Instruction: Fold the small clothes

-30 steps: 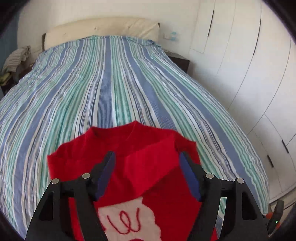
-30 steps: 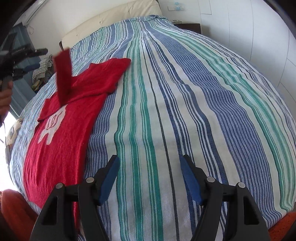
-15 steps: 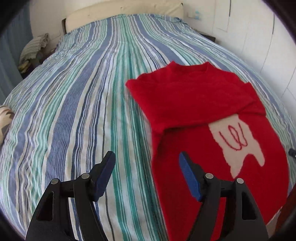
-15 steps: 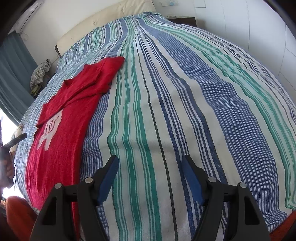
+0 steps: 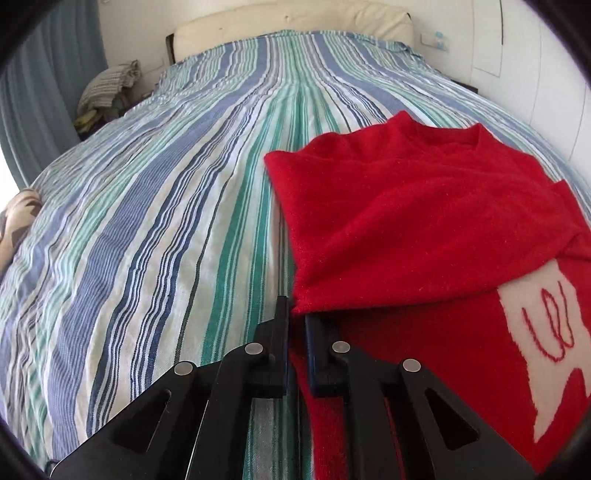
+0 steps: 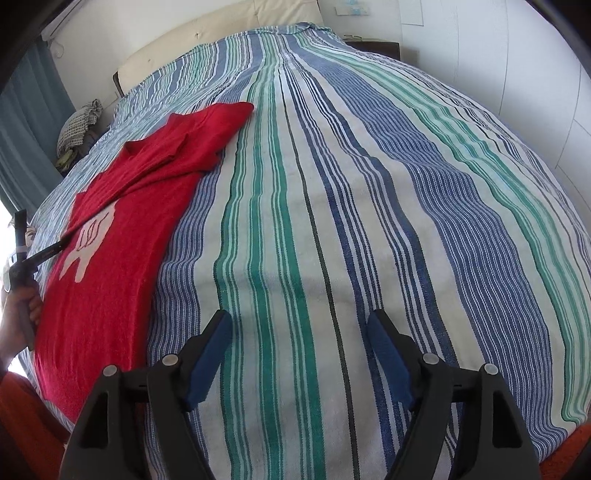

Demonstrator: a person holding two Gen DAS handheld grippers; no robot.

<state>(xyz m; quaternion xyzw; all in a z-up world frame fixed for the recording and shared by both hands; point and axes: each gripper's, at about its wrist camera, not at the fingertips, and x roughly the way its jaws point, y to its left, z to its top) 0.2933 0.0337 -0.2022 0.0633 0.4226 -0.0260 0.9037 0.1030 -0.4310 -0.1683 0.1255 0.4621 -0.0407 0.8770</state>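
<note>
1. Red knit is what you are working on: the small red sweater (image 5: pixel 424 206) lies flat on the striped bedspread (image 5: pixel 147 221), on the side of the bed nearer your left hand (image 6: pixel 20 314), collar toward the headboard (image 5: pixel 291 22) and hem toward you, so its long axis runs up the bed with the stripes.
2. Your left gripper (image 5: pixel 296 325) sits right at the sweater's left edge, just below the corner of the folded-over sleeve (image 5: pixel 369 236). Its jaws have just been closing and now stand all but together, with red fabric in the narrow gap; it looks like a pinch on that side edge, though the pads are hidden.
3. Your right gripper (image 6: pixel 299 354) hangs over bare bedspread, well to the right of the sweater, jaws wide and just opened further, with nothing between them.
4. The coming move turns on this: the left gripper is the one at the garment, and the body of the sweater lies to its right, so a fold would carry the edge rightward across the white motif (image 5: pixel 546 332).
5. Room: the bedspread is open to both sides of the sweater; the hem lies close to the near edge of the bed.
</note>
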